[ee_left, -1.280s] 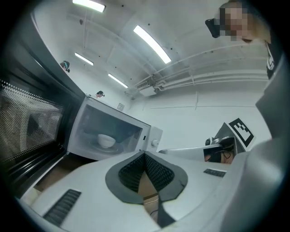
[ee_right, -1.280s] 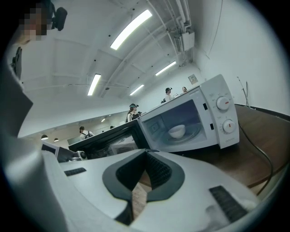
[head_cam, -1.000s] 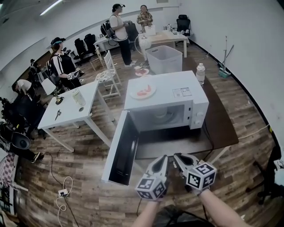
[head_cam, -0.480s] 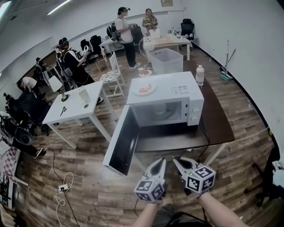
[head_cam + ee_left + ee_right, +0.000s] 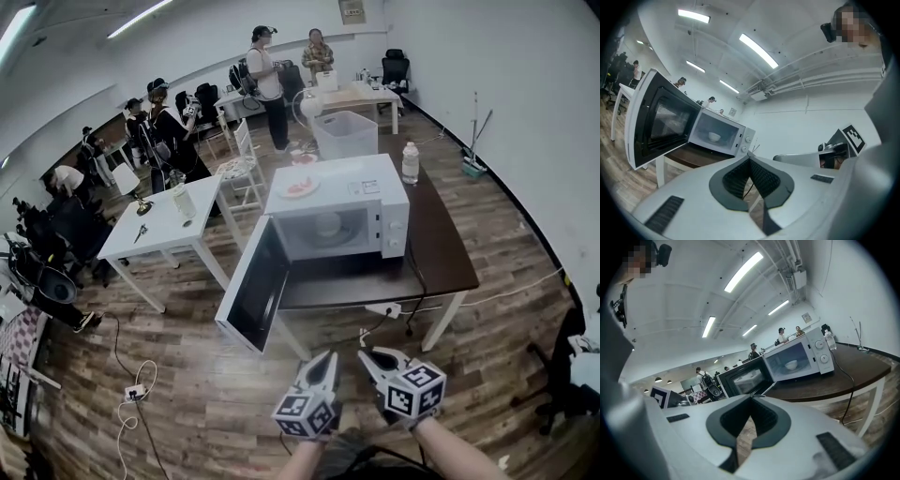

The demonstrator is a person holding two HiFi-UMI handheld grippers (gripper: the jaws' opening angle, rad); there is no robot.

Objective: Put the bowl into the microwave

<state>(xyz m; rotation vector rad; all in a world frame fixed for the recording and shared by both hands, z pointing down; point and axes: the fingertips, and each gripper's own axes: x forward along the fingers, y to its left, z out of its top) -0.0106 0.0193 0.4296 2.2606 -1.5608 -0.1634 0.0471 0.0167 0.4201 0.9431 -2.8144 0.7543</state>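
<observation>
Now | bowl (image 5: 328,225) inside open-doored microwave (image 5: 349,184) at desk (image 5: 441,255) left end | my left hand-held gripper (image 5: 329,357), right hand-held gripper (image 5: 365,355): jaws together, empty

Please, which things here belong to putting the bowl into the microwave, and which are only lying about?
Job: bowl, already inside; microwave; its open door.

Lying about: plate on the microwave; bottle; bin; white table.

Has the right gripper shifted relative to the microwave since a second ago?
Yes: the right gripper has pulled back from the microwave, now clear of the table's front edge.
</observation>
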